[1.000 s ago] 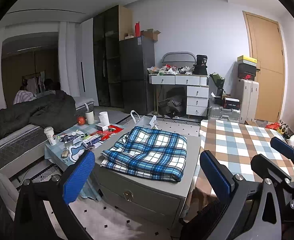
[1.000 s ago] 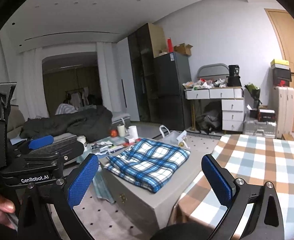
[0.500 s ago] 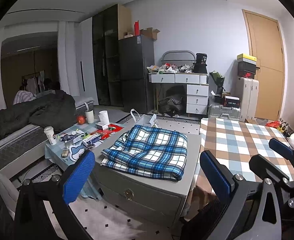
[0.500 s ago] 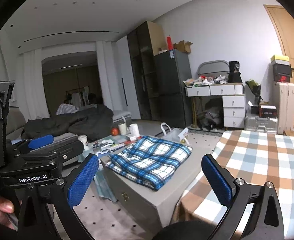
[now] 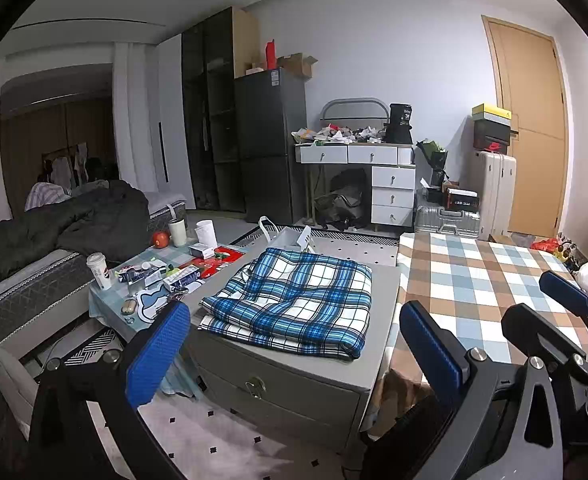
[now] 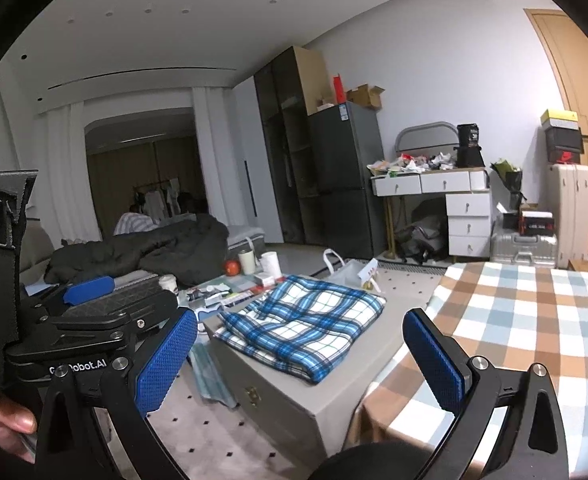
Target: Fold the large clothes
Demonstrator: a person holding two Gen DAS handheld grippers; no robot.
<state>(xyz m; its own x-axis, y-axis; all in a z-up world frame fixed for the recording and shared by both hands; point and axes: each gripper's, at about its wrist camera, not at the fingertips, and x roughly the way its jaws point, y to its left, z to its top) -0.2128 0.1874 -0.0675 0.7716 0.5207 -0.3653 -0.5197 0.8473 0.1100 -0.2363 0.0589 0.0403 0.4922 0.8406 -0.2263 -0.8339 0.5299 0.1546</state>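
A blue and white plaid garment (image 5: 294,300) lies folded in a loose rectangle on a grey chest (image 5: 277,384); it also shows in the right wrist view (image 6: 306,320). My left gripper (image 5: 294,352) is open and empty, held well back from the chest, and it shows at the left of the right wrist view (image 6: 89,312). My right gripper (image 6: 302,360) is open and empty, held back from the chest, beside the checked table (image 6: 534,320). Its fingers show at the right of the left wrist view (image 5: 562,292).
A table with a brown, blue and white checked cloth (image 5: 478,280) stands right of the chest. A low cluttered table (image 5: 153,276) with cups and boxes stands to the left. A sofa with a dark blanket (image 5: 53,232) is further left. A dresser (image 5: 374,176) and suitcases (image 5: 494,192) stand along the far wall.
Both grippers have shifted only slightly; the views drifted a little. The garment has not moved, and both grippers stay open.
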